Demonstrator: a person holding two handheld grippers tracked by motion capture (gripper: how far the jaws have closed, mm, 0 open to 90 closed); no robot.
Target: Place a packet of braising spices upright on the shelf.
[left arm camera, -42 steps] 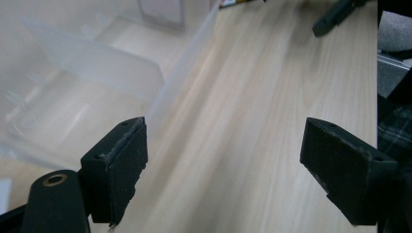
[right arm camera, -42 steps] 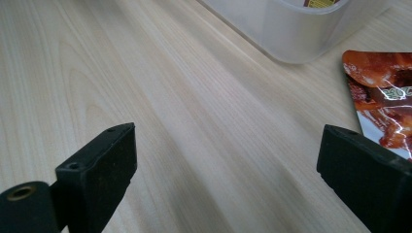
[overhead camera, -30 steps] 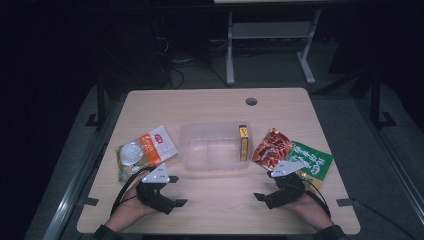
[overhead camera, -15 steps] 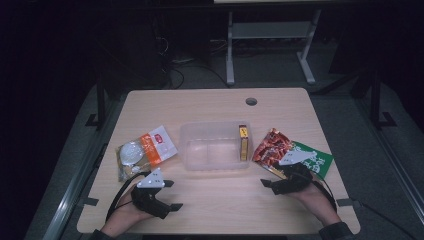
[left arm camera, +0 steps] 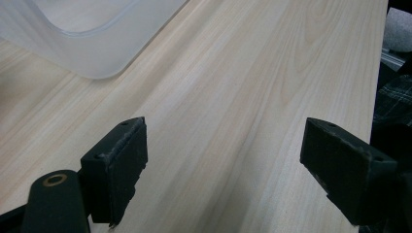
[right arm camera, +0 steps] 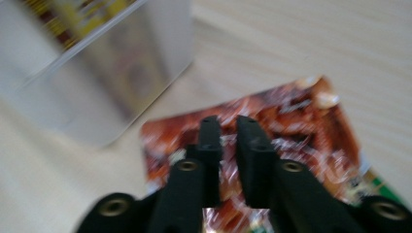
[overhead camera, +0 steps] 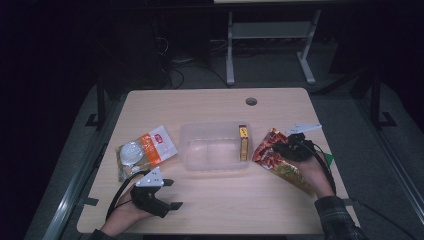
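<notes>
Over the red snack bag (right arm camera: 252, 131) my right gripper (right arm camera: 228, 127) is hovering, its jaws having just been closing to a narrow slit; I cannot tell whether they pinch the foil (the close view is blurred). The bag is lying on the table (overhead camera: 210, 107) just right of the clear tub (overhead camera: 215, 147), partly over a green packet (overhead camera: 327, 159). Near the front edge I am keeping my left gripper (overhead camera: 170, 192) wide open, holding nothing, below the orange packet (overhead camera: 147, 150).
</notes>
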